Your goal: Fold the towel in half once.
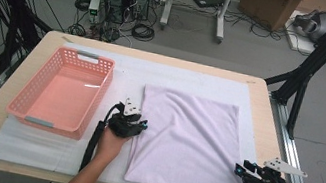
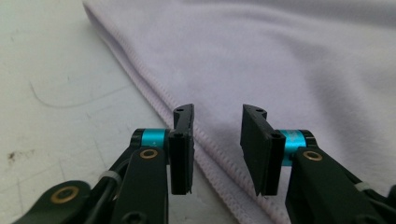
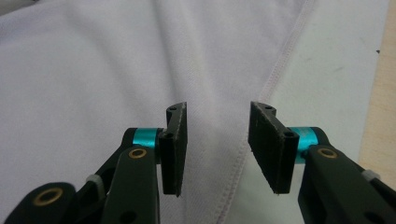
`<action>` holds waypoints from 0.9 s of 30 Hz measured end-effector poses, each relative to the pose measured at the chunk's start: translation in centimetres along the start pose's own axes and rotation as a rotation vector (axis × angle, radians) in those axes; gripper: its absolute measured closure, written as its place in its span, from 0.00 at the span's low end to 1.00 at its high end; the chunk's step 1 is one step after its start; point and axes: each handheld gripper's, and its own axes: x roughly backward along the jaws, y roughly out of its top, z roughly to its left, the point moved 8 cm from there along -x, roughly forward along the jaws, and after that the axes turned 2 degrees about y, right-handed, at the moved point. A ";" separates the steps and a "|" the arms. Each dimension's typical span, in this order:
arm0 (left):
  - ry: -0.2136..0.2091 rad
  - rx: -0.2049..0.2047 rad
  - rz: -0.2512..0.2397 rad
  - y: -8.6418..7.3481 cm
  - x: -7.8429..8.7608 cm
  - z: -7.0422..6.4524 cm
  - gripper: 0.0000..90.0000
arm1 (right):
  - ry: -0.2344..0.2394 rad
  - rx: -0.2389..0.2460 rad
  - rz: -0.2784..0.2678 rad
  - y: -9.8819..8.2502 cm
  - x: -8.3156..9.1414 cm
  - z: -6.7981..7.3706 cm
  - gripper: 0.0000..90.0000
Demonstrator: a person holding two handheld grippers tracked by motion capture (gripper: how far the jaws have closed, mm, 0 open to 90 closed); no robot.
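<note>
A lilac cloth (image 1: 187,141) lies flat and roughly square on a white mat (image 1: 128,73). My left gripper (image 1: 140,125) sits at the cloth's left edge. In the left gripper view the left gripper (image 2: 218,112) stands open low over the cloth (image 2: 280,60), the stitched hem (image 2: 140,79) running under its left jaw, and no pad presses on it. My right gripper (image 1: 240,167) is at the cloth's right edge near the front corner. In the right gripper view the right gripper (image 3: 218,109) is open just above the cloth (image 3: 93,70), near the hem (image 3: 280,70).
A pink plastic basket (image 1: 96,100), nothing inside, stands on the mat left of the cloth, close to my left hand. Bare wooden table (image 3: 380,116) shows beyond the mat's right edge. Computers, cables and boxes lie on the floor beyond the table.
</note>
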 end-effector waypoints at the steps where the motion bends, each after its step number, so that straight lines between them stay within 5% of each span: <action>1: 0.001 -0.001 -0.002 0.1 0.0 0.0 0.75 | -0.001 0.001 0.000 0.0 0.0 0.0 0.63; 5: 0.017 -0.031 0.006 0.1 -0.1 -0.3 0.94 | 0.000 -0.009 0.001 0.0 0.0 -0.1 0.63; 9: 0.056 0.061 -0.027 0.5 0.4 0.7 0.95 | 0.002 -0.009 0.003 -0.1 0.0 -0.2 0.63; 12: 0.062 0.070 -0.001 0.1 0.5 1.4 0.95 | 0.002 -0.008 0.004 -0.1 0.0 -0.2 0.63; 15: 0.072 0.065 0.008 -0.1 0.5 1.4 0.82 | -0.004 -0.013 -0.002 -0.1 -0.1 -0.3 0.62; 17: 0.058 0.121 0.005 -0.2 0.9 1.5 0.70 | -0.017 -0.021 -0.006 0.0 -0.1 -0.6 0.61; 22: 0.000 0.138 0.005 -1.6 2.0 0.4 0.60 | -0.049 -0.077 -0.045 1.2 -0.7 -2.6 0.65; 27: -0.054 0.157 0.003 -2.5 3.3 -0.4 0.57 | -0.050 -0.105 -0.036 3.4 -3.9 -4.3 0.66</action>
